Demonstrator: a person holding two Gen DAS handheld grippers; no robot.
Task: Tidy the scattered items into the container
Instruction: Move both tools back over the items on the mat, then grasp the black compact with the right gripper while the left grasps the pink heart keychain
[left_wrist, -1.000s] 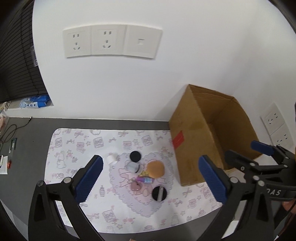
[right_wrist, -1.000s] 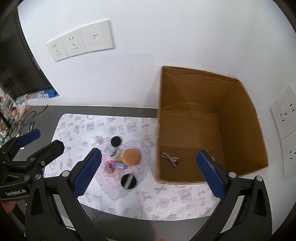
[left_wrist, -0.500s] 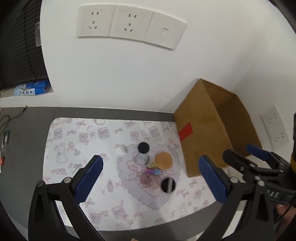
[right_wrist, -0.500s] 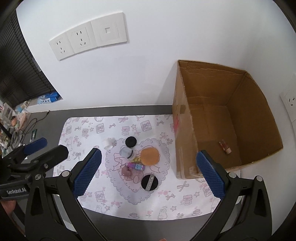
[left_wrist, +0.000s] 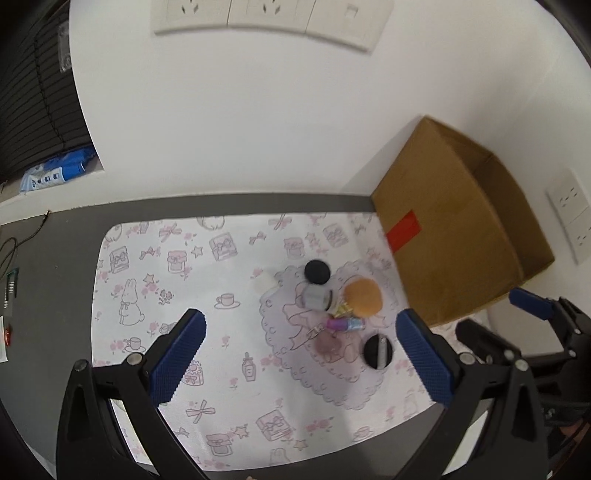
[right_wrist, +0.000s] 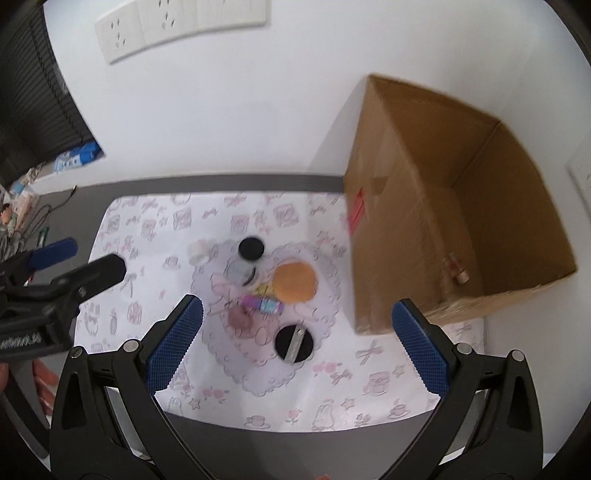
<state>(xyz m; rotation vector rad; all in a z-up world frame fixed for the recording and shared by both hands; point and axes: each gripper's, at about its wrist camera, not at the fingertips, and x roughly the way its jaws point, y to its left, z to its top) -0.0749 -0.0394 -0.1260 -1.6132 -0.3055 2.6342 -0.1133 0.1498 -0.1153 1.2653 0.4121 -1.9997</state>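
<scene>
Small items lie clustered on a lilac heart doily (right_wrist: 258, 354): an orange puff (right_wrist: 295, 282), a black lid (right_wrist: 251, 248), a grey round jar (right_wrist: 241, 272), a small purple bottle (right_wrist: 264, 303), a pink blob (right_wrist: 240, 317), a black disc (right_wrist: 294, 343) and a white cap (right_wrist: 197, 252). The open cardboard box (right_wrist: 406, 206) stands to their right, with a small brown bottle (right_wrist: 456, 269) inside. My right gripper (right_wrist: 295, 347) hangs open above the cluster. My left gripper (left_wrist: 303, 354) is open too, above the doily (left_wrist: 325, 380), puff (left_wrist: 363, 296) and box (left_wrist: 443, 229).
A white patterned mat (left_wrist: 166, 280) covers the dark table (left_wrist: 55, 266). Wall sockets (left_wrist: 273, 14) sit on the white wall behind. Cables and clutter lie at the far left (right_wrist: 22, 214). More sockets (left_wrist: 570, 218) are on the right wall beside the box.
Both grippers have swung left and lowered, away from the box and toward the cluster. The items look larger and more central. Nothing was picked up.
</scene>
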